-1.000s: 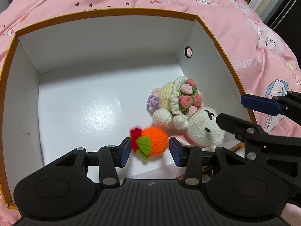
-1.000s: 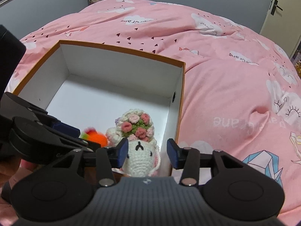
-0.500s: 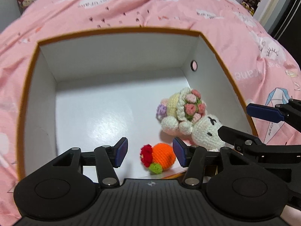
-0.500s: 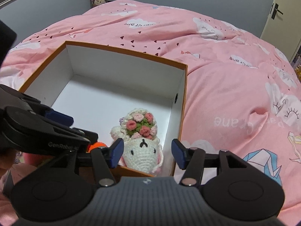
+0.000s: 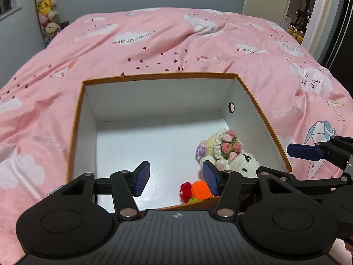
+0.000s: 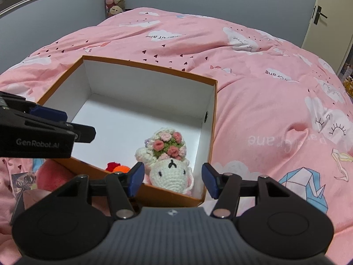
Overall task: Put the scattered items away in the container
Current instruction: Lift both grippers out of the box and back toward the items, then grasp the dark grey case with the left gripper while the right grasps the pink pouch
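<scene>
An orange-edged white box (image 5: 158, 76) sits on the pink bed; it also shows in the right wrist view (image 6: 150, 66). Inside, at its near right corner, lie a white crochet doll with a flower wreath (image 5: 229, 154) (image 6: 169, 154) and a small orange crochet fruit with a red tuft (image 5: 197, 190) (image 6: 117, 167). My left gripper (image 5: 175, 180) is open and empty above the box's near edge. My right gripper (image 6: 172, 180) is open and empty, just outside the box's near right corner.
The pink duvet (image 5: 176, 37) with cloud prints surrounds the box. Plush toys (image 5: 45, 11) hang on the far wall. A door (image 6: 317, 15) stands at the far right. A reddish object (image 6: 55, 176) lies left of the box.
The left gripper has let go of the orange fruit, which dropped into the box. Both grippers have drawn back and up from the box.
</scene>
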A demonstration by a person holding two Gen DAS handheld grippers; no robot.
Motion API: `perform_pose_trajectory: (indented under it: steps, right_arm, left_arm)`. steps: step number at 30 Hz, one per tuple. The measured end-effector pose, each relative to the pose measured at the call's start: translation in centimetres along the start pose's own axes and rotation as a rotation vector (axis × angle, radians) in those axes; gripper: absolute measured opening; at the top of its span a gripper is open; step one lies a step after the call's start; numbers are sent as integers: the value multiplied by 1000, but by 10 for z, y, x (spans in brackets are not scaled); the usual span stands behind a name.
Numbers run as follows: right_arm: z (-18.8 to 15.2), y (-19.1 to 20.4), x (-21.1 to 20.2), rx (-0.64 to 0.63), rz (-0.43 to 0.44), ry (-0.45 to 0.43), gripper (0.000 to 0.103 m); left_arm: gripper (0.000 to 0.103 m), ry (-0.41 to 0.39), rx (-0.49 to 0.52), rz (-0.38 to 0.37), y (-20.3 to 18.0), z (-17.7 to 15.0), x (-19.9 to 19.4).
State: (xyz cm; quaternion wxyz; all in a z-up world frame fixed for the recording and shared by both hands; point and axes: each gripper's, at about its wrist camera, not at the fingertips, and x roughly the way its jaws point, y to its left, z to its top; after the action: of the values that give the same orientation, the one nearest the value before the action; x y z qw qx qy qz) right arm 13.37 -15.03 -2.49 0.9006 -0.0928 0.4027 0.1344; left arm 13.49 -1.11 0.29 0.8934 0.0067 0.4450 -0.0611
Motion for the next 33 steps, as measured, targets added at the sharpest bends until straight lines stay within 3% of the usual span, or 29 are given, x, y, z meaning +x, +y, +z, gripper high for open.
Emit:
perform_pose_trajectory:
  steps: [12, 18, 28, 33]
  right_arm:
    - [-6, 10, -13, -7, 40, -32, 61]
    - [-12, 13, -15, -15, 60, -29, 62]
    - [-21, 25, -26, 95, 253, 8, 60]
    - [-32, 35, -26, 117, 338, 53, 60]
  left_arm:
    - [62, -24, 2, 23, 2, -7, -21]
    - [62, -9, 13, -8, 7, -17, -28]
    - [62, -25, -42, -96, 65, -49, -77]
    - [62, 33, -78, -93, 88, -65, -84]
